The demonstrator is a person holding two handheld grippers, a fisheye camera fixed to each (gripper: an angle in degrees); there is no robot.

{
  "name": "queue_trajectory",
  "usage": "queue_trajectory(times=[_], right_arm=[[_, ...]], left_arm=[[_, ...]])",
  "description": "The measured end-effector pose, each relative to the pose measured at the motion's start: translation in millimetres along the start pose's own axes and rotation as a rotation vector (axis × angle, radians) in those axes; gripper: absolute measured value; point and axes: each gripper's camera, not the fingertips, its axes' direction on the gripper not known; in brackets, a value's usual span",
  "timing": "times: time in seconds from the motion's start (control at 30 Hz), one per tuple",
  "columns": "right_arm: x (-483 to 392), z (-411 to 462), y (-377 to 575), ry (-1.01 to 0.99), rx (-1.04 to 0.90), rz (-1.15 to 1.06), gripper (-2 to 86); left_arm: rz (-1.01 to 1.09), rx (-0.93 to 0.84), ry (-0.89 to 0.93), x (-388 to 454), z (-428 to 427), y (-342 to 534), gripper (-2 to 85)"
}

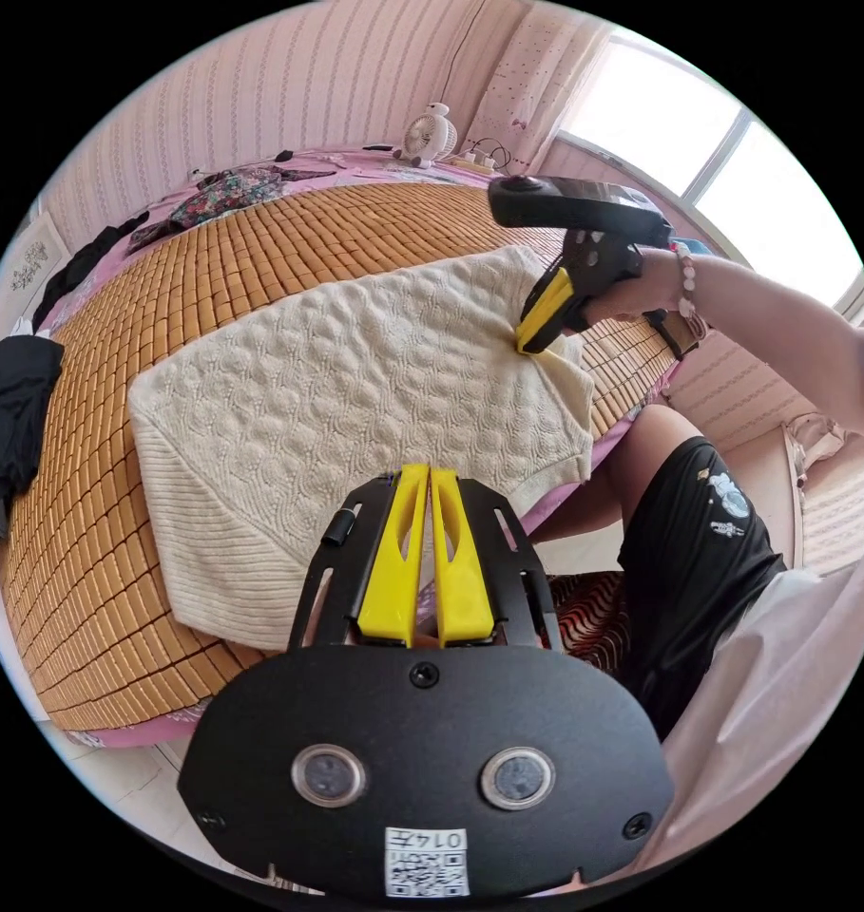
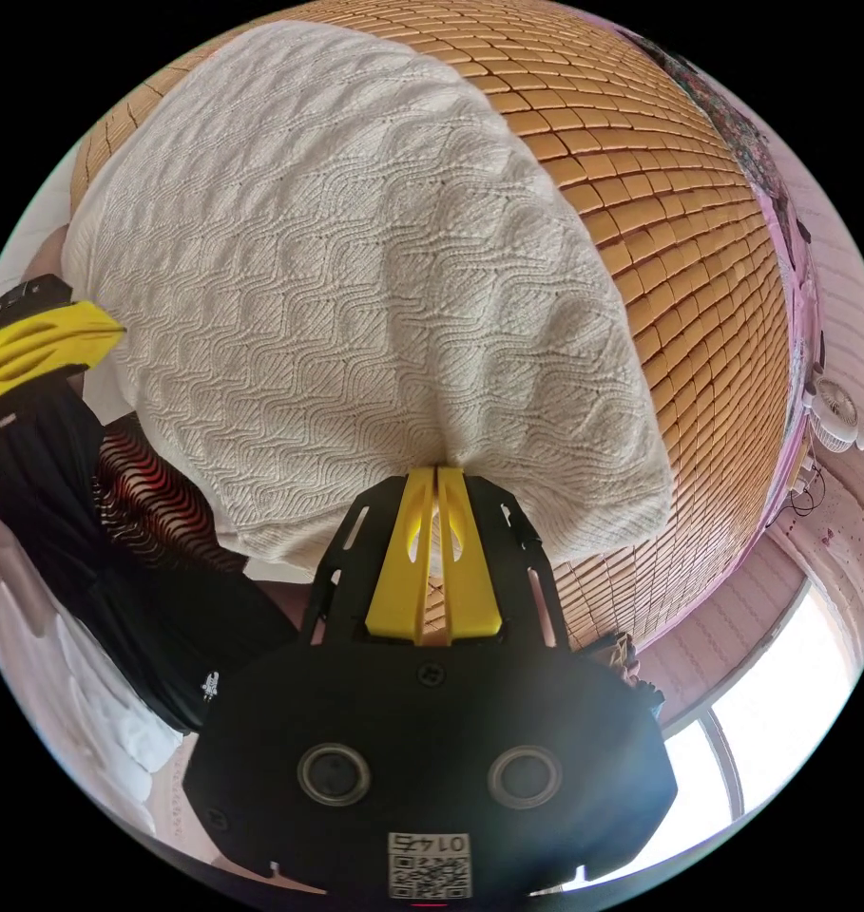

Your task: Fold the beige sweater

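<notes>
The beige sweater [image 1: 355, 399] lies flat on a bamboo mat [image 1: 99, 532] on the bed, its knitted pattern facing up. In the left gripper view my left gripper [image 1: 430, 470] is shut on the sweater's near edge, and the jaws hide the hem there. My right gripper [image 1: 536, 337], held in a hand, pinches the sweater's far right edge. In the right gripper view the sweater [image 2: 355, 266] spreads wide, with the right gripper [image 2: 438, 470] shut on its bunched edge. The left gripper [image 2: 118, 332] touches the sweater's edge at the left.
Dark clothes [image 1: 13, 418] lie at the mat's left edge, a flowered garment [image 1: 227, 190] at the back. A small white fan [image 1: 430, 133] stands by the wall near a bright window [image 1: 736, 161]. The person's leg in black shorts [image 1: 698, 560] is beside the bed.
</notes>
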Motion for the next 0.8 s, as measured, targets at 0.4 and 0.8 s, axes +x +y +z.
queue_trajectory(times=[0.4,0.8], right_arm=[[32,-15,9,-0.21,0.15,0.12,-0.4],[3,-101,-74,-0.055,0.3,-0.138,-0.7]], left_arm=[[0.172,-0.016,-0.162,65,53,30,-0.7],[0.092,0.03,-0.105,75,70,52,-0.7]])
